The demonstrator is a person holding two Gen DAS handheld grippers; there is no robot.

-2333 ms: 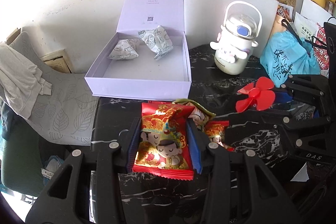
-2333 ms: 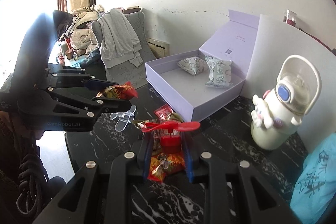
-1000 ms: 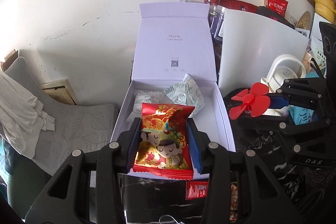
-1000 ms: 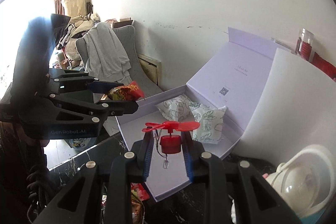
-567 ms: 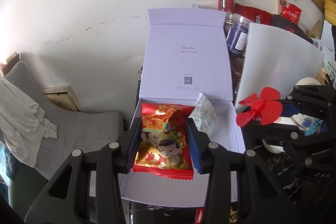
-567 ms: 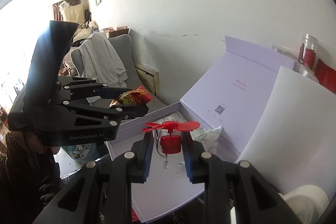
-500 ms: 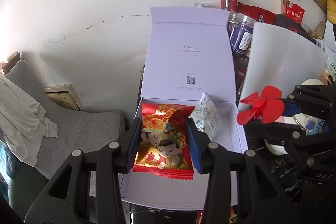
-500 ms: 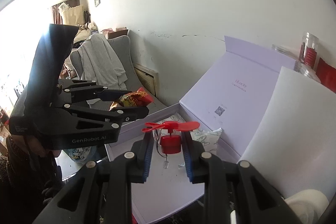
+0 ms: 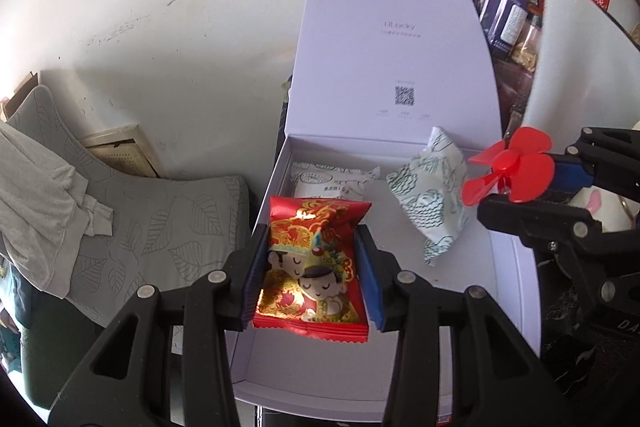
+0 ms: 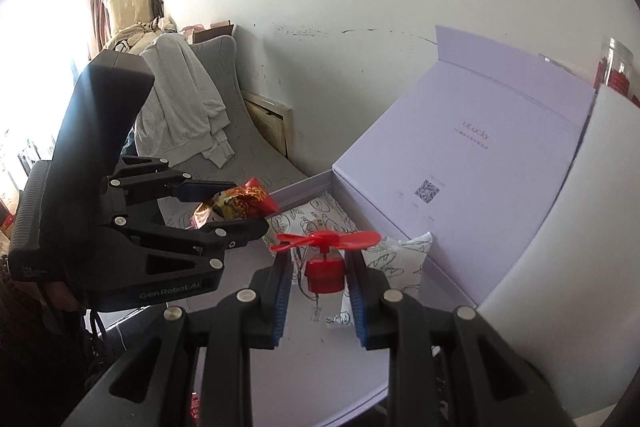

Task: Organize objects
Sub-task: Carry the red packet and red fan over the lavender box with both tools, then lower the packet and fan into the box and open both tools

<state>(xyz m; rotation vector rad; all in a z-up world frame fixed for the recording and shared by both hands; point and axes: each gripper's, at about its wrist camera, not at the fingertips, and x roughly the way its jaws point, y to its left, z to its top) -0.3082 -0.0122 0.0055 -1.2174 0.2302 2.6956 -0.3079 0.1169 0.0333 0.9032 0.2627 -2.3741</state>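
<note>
Two pale patterned packets (image 9: pixel 430 199) already lie at the far end of the open lavender box (image 9: pixel 508 291), one flat near the back wall and one tilted on edge beside it, so part of the sorting looks done. What is left, as I judge it, is to set down the two things now in the air. The left tool (image 9: pixel 312 267) is clamped on a red snack packet (image 9: pixel 314 263), which hangs over the near left part of the box floor; its long axis runs away from the camera, printed face up, crimped ends near and far. The right tool (image 10: pixel 322 275) is closed on the body of a small red fan (image 10: pixel 324 255), over the middle of the box. The fan's shaft stands roughly upright, blades spread flat on top, thin wires dangling beneath. Neither item touches the box floor yet.
</note>
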